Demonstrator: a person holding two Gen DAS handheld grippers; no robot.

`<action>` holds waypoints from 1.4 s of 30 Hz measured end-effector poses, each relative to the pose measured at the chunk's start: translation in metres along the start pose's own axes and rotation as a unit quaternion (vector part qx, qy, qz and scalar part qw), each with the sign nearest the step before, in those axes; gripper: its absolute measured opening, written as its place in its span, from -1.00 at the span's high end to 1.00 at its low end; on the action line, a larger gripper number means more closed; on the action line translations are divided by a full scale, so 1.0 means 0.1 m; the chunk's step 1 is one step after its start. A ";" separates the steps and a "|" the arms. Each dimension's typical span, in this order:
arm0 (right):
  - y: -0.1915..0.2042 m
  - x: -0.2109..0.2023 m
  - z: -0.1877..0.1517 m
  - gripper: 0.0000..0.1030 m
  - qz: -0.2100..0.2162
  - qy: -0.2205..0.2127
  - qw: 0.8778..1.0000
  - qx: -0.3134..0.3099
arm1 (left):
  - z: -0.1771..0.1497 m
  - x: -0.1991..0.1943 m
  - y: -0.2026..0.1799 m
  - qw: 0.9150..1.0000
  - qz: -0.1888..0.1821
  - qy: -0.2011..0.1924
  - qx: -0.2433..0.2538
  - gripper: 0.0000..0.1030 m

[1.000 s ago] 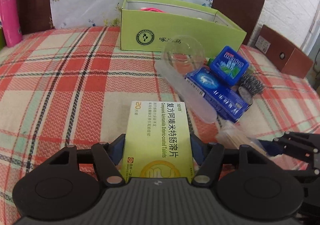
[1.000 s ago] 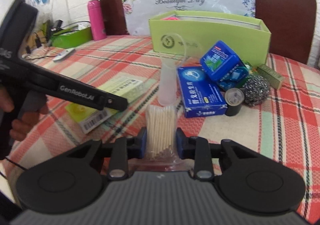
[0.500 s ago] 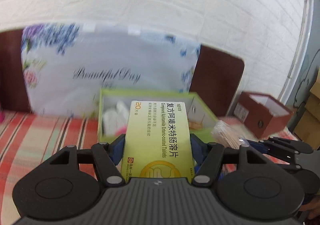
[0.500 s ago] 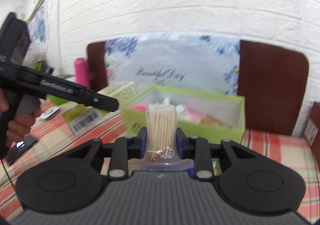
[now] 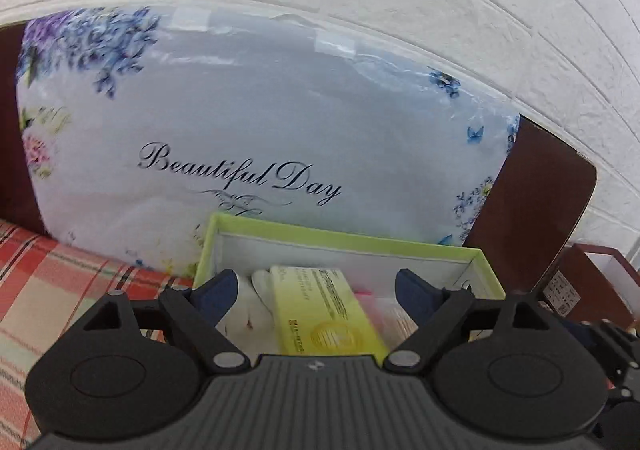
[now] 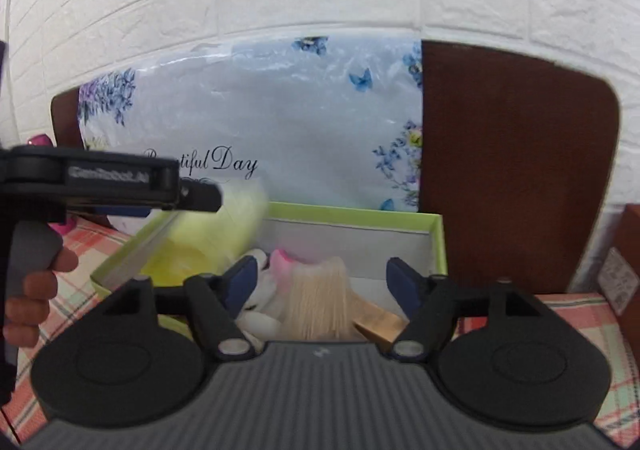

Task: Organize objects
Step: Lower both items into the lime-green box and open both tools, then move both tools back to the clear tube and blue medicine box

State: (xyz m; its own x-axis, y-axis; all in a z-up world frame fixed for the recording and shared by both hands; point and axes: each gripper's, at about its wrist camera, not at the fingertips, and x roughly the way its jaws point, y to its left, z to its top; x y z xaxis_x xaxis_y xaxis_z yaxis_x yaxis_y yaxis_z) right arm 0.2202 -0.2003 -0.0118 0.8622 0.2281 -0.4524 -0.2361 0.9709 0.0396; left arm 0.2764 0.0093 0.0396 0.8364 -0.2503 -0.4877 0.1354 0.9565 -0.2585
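The open green box (image 5: pixel 340 236) stands on the plaid cloth right in front of both grippers; it also shows in the right wrist view (image 6: pixel 436 234). My left gripper (image 5: pixel 316 286) is open above the box, and the yellow tablet box (image 5: pixel 324 314) drops between its fingers, blurred. My right gripper (image 6: pixel 322 276) is open, and the bag of cotton swabs (image 6: pixel 320 298) falls between its fingers into the box, blurred. In the right wrist view the tablet box (image 6: pixel 224 226) is a yellow smear under the left gripper's finger (image 6: pixel 120 182).
A floral "Beautiful Day" pillow (image 5: pixel 260 122) leans on the brown headboard (image 6: pixel 512 154) behind the box. White and pink items (image 6: pixel 280 262) lie inside the box. A brown box (image 5: pixel 588 282) sits at the right. A hand (image 6: pixel 28 290) holds the left gripper.
Both grippers have opened over the green box. The tablet box has left the left gripper and the cotton swabs have left the right; both are falling in.
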 end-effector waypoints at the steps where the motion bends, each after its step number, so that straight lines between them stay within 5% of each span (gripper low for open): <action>1: 0.01 -0.14 -0.06 -0.77 -0.009 -0.015 1.000 -0.001 | -0.05 -0.10 0.04 1.000 -0.009 -0.009 -0.006 -0.73; 3: -0.01 -0.43 -0.18 -1.00 -0.020 -0.050 0.999 0.001 | -0.13 -0.34 0.05 1.000 -0.021 -0.023 0.000 -0.73; 6: -0.02 -0.75 -0.30 -1.00 -0.020 -0.062 0.998 0.001 | -0.26 -0.69 0.00 0.999 -0.019 -0.043 0.022 -0.73; 12: 0.08 -1.23 -0.45 -1.00 -0.013 -0.066 0.998 -0.002 | -0.55 -1.15 -0.10 0.999 -0.031 -0.015 0.031 -0.73; 20: 0.22 -1.66 -0.73 -1.00 0.016 0.010 0.999 -0.026 | -1.10 -1.60 -0.13 0.999 -0.021 0.016 0.025 -0.73; 30: 0.19 -1.57 -1.28 -1.00 0.055 0.079 0.994 0.053 | -1.64 -1.40 -0.04 0.995 -0.002 0.100 0.023 -0.73; 37: 0.34 -1.30 -1.27 -0.36 0.103 0.085 0.991 0.022 | -1.59 -1.27 -0.07 0.995 -0.007 0.099 0.020 -0.73; 42: 0.40 -1.04 -1.30 -0.24 0.105 0.098 0.990 -0.006 | -1.58 -1.16 -0.06 0.994 -0.008 0.109 0.014 -0.73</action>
State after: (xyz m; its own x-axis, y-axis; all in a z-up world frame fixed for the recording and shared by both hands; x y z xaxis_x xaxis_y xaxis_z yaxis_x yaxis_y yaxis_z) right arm 0.0633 -0.1940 -0.0788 0.6906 0.4058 -0.5986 -0.4074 0.9022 0.1416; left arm 0.0946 0.0092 -0.0342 0.6993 -0.2888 -0.6539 0.1653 0.9553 -0.2452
